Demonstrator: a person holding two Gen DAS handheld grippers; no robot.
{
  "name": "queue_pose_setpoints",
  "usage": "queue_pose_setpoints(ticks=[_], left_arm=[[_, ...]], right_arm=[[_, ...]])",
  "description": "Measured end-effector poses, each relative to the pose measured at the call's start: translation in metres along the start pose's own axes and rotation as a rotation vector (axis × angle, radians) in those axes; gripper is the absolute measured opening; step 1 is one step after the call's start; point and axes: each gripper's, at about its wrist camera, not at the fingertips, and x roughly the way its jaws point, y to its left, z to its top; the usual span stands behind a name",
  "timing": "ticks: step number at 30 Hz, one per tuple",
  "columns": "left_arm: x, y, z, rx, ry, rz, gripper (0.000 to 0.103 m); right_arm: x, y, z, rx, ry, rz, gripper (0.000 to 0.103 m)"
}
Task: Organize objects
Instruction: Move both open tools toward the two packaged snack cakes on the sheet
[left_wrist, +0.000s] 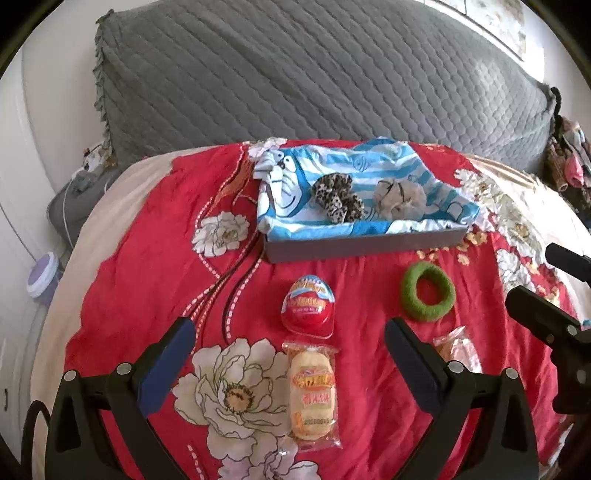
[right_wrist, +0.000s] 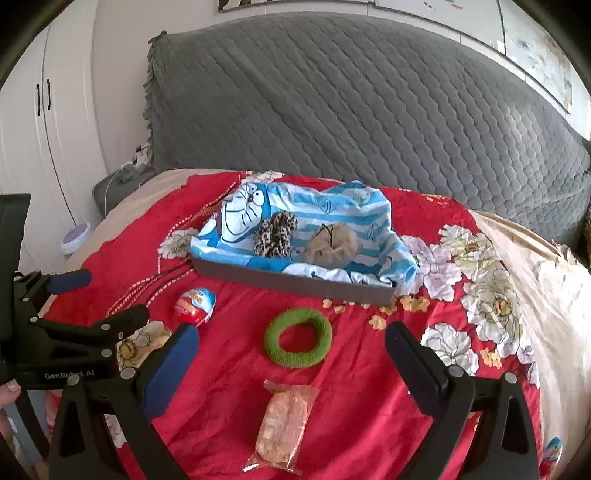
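Two open grippers over loose items on a bed, in front of a cloth-lined tray.

Left wrist view: the left gripper (left_wrist: 290, 354) hangs with jaws spread wide and empty; between them lies a wrapped snack cake (left_wrist: 313, 395), and just beyond it, toward the tray (left_wrist: 365, 245), a red toy egg (left_wrist: 309, 309). The cake looks light and soft in a slippery wrapper, best pinched across its narrow middle; the egg looks hard and smooth, likely to slip. Right wrist view: the right gripper (right_wrist: 291, 352) is likewise released, touching nothing; a green ring (right_wrist: 297, 336) lies in front of the tray, a clear snack packet (right_wrist: 282, 424) nearer the camera. The ring looks soft; one side of its band offers a hold.
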Motion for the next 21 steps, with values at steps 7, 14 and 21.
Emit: queue_pose_setpoints(ticks=[7, 14, 21], left_arm=[[0.008, 0.001, -0.012, 0.008, 0.022, 0.006, 0.102], [0.017, 0.001, -0.021, 0.017, 0.05, 0.012, 0.102], [0.027, 0.002, -0.031, 0.011, 0.08, 0.008, 0.102]], right_arm=[[0.008, 0.0, -0.01, 0.019, 0.028, -0.005, 0.102], [0.017, 0.004, -0.02, 0.015, 0.062, -0.005, 0.102], [0.027, 0.001, -0.031, 0.035, 0.106, -0.009, 0.102]])
